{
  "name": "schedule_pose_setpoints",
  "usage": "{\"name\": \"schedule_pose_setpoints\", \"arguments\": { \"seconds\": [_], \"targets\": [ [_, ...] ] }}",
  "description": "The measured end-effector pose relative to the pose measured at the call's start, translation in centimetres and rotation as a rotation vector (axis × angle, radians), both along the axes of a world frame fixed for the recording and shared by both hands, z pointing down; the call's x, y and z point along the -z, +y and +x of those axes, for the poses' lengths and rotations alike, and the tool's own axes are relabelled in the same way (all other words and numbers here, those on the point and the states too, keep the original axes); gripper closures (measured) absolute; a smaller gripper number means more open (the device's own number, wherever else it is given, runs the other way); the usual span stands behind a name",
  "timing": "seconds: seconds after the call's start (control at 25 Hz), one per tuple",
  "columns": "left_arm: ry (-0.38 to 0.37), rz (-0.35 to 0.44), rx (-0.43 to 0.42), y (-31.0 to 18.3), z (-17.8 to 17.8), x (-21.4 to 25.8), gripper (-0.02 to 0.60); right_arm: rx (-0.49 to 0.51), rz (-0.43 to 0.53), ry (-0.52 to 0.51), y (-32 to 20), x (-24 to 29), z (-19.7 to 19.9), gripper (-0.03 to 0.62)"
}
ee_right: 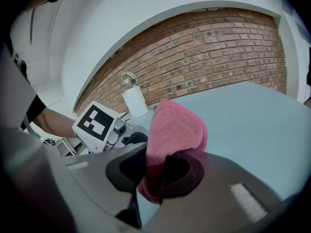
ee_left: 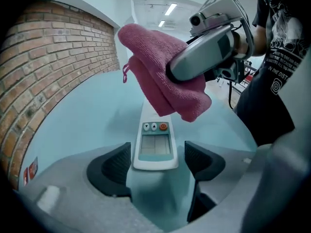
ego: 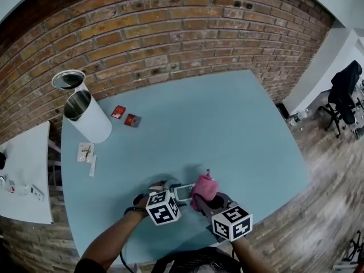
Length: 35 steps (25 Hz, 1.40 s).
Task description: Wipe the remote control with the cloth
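Note:
A white remote control (ee_left: 154,144) with an orange button lies flat on the light blue table (ego: 227,129), near its front edge. My left gripper (ee_left: 158,161) is open. The remote's near end sits between the two pads without touching either. A folded pink cloth (ee_right: 175,130) is pinched in my right gripper (ee_right: 155,171), which is shut on it. In the left gripper view the cloth (ee_left: 160,76) hangs just above the remote's far end. In the head view the remote (ego: 183,192) shows between the left gripper (ego: 169,190) and the cloth (ego: 203,187).
A white cylindrical can (ego: 85,115) stands at the table's far left with its round lid (ego: 68,79) behind it. Two red packets (ego: 125,116) and small white items (ego: 85,151) lie near it. A brick wall (ego: 170,27) runs behind, and a white side table (ego: 23,169) stands at left.

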<state>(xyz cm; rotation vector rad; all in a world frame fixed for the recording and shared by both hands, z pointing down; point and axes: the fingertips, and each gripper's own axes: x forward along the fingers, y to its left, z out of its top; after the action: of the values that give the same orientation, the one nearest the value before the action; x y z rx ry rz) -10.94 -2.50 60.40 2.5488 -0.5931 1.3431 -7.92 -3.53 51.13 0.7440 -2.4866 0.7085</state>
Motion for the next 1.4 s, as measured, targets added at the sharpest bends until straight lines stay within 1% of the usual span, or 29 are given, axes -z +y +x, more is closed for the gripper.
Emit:
{"name": "schedule_pose_setpoints", "arguments": {
  "seconds": [0.24,0.36,0.56,0.68,0.8,0.96,1.2,1.4],
  "targets": [
    [0.042,-0.058,0.004,-0.2,0.0,-0.5,0.222,0.068,-0.050,-0.049,-0.3,-0.9,-3.2,0.528],
    [0.046,-0.062,0.004,-0.2,0.1,-0.5,0.222,0.090,-0.067,-0.066,-0.3,-1.3,-4.6,0.528],
    [0.044,-0.065,0.004,-0.2,0.2,-0.4,0.227,0.149,-0.093,-0.065,-0.6,-2.2,-6.5,0.528],
    [0.039,-0.077,0.011,0.0,0.2,-0.5,0.250,0.172,-0.112,-0.074,-0.4,-2.7,-7.0,0.528],
    [0.026,-0.088,0.026,0.0,0.1,-0.7,0.271,0.192,-0.112,-0.076,-0.2,-3.1,-7.1,0.528],
    [-0.001,-0.104,0.051,0.1,0.1,-0.7,0.293,0.226,-0.079,-0.059,-0.3,-3.2,-6.7,0.528],
    [-0.032,-0.110,0.083,-0.1,-0.1,-1.0,0.296,0.271,-0.036,-0.028,-0.6,-3.7,-5.7,0.528],
    [-0.089,-0.152,0.079,0.3,-0.2,-1.2,0.296,0.258,-0.055,-0.053,-1.9,-3.7,-4.1,0.528]
  ]
}}
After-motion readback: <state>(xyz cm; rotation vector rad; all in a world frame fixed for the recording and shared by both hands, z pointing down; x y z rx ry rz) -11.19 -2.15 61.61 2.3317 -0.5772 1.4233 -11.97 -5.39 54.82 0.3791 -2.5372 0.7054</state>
